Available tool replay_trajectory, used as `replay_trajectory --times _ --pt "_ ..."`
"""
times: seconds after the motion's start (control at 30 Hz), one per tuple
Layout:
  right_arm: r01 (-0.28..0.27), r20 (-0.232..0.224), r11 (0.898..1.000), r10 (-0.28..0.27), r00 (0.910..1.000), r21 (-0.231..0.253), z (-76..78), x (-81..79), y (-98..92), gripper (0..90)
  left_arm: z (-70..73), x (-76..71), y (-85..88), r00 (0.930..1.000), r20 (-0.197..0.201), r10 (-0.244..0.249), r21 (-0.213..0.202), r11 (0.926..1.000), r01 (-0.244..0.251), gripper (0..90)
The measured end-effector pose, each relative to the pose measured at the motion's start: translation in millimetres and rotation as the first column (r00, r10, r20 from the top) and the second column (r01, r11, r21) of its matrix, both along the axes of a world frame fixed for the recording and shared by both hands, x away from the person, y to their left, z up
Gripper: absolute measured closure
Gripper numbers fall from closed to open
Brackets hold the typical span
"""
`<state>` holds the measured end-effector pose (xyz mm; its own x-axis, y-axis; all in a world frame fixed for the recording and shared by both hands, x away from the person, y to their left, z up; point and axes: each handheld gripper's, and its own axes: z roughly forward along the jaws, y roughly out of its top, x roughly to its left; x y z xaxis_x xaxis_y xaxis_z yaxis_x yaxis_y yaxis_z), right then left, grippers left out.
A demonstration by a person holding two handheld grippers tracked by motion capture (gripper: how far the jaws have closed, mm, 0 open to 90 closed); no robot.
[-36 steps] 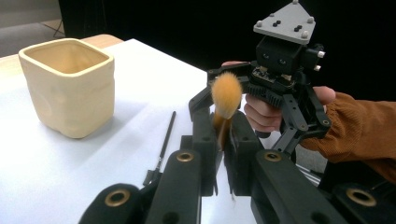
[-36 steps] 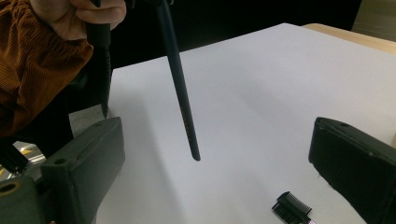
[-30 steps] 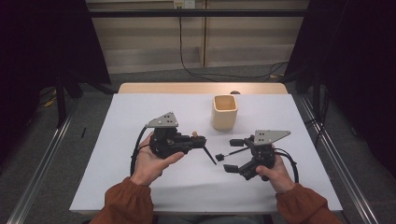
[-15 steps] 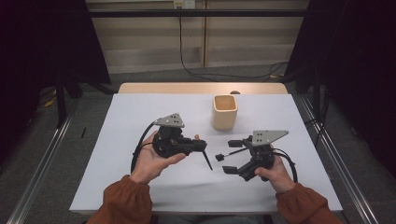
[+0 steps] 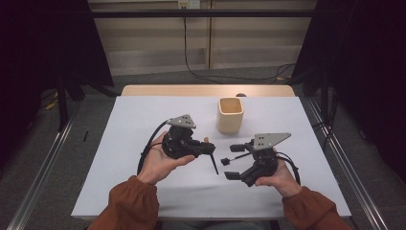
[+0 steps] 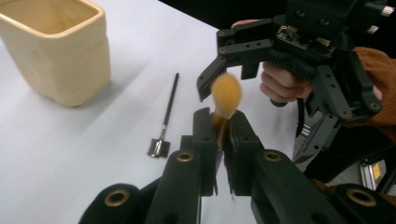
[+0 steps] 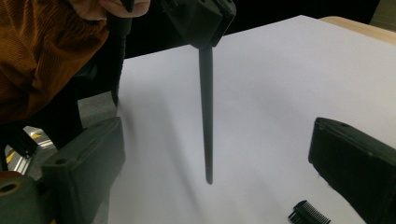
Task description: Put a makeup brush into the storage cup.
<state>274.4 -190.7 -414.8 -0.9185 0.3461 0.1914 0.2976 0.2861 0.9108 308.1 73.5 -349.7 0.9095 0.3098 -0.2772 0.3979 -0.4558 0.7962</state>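
My left gripper (image 5: 207, 147) (image 6: 220, 122) is shut on a makeup brush (image 5: 213, 162) just below its orange bristles (image 6: 225, 93). The brush's black handle (image 7: 205, 116) hangs down, its tip just above the white table. Facing it, my right gripper (image 5: 233, 162) (image 7: 219, 135) is open, its jaws spread wide on either side of the hanging handle without touching it. Between the two grippers a small black comb-headed brush (image 5: 225, 160) (image 6: 164, 123) (image 7: 308, 214) lies flat on the table.
A cream square cup (image 5: 230, 114) (image 6: 58, 51) stands upright behind the grippers, at the middle back of the white tabletop (image 5: 143, 120). The wooden table edge (image 5: 167, 90) runs along the far side. Both forearms wear rust-orange sleeves (image 5: 129, 206).
My left gripper has shifted a little right, toward the right gripper, and the brush handle has swung more steeply downward. The right gripper has hardly moved.
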Motion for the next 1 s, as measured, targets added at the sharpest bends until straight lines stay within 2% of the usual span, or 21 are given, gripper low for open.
replay_trajectory --times 0.07,0.13,0.17,0.2,0.3,0.37,0.47,0.53,0.67,0.83,1.0 --pt "-0.004 -0.003 1.000 0.004 1.0000 -0.003 -0.1 0.4 0.8 6.9 0.4 -0.6 -1.4 1.0000 0.001 -0.006 -0.002 1.0000 0.006 84.2" --pt "-0.019 -0.005 1.000 0.019 0.9998 -0.005 0.5 1.3 3.7 15.5 1.1 -1.6 -3.3 0.9999 0.001 -0.013 -0.011 0.9998 0.013 84.2" --pt "-0.024 -0.005 1.000 0.024 0.9997 0.001 1.3 1.6 4.3 19.1 0.9 -3.3 -3.6 0.9998 -0.010 -0.016 -0.047 0.9988 0.015 84.2" --pt "-0.033 -0.010 0.999 0.033 0.9994 0.011 2.2 2.3 4.8 22.5 0.4 -3.6 -3.6 0.9997 -0.014 -0.018 -0.057 0.9983 0.017 84.2" --pt "-0.023 0.005 1.000 0.023 0.9997 0.018 3.4 3.4 5.7 27.3 -2.3 -5.6 -6.7 0.9997 -0.006 -0.024 -0.037 0.9990 0.024 84.2" --pt "-0.027 -0.002 0.999 0.027 0.9996 0.026 3.7 5.1 6.3 31.4 -2.4 -5.9 -7.3 0.9997 -0.006 -0.022 -0.051 0.9985 0.022 84.2" --pt "-0.032 -0.008 0.999 0.033 0.9994 0.021 3.4 6.4 7.7 36.4 -2.3 -5.9 -7.8 0.9997 -0.005 -0.026 -0.050 0.9984 0.026 84.2" --pt "-0.048 -0.019 0.998 0.049 0.9986 0.028 2.1 7.6 10.3 44.7 -3.9 -5.8 -8.5 0.9997 -0.004 -0.024 -0.040 0.9989 0.023 84.2" --pt "-0.060 -0.021 0.998 0.061 0.9979 0.020 3.1 8.9 13.1 49.8 -5.6 -4.8 -8.3 0.9997 -0.004 -0.023 -0.048 0.9986 0.023 84.2" --pt "-0.072 -0.024 0.997 0.073 0.9971 0.028 1.5 11.0 19.4 64.8 -9.5 -4.3 -7.7 0.9998 -0.007 -0.018 -0.048 0.9987 0.018 84.2" --pt "-0.067 -0.024 0.997 0.068 0.9974 0.032 0.6 11.1 21.2 68.3 -10.6 -2.1 -6.6 0.9999 -0.006 -0.008 -0.028 0.9996 0.008 84.2"
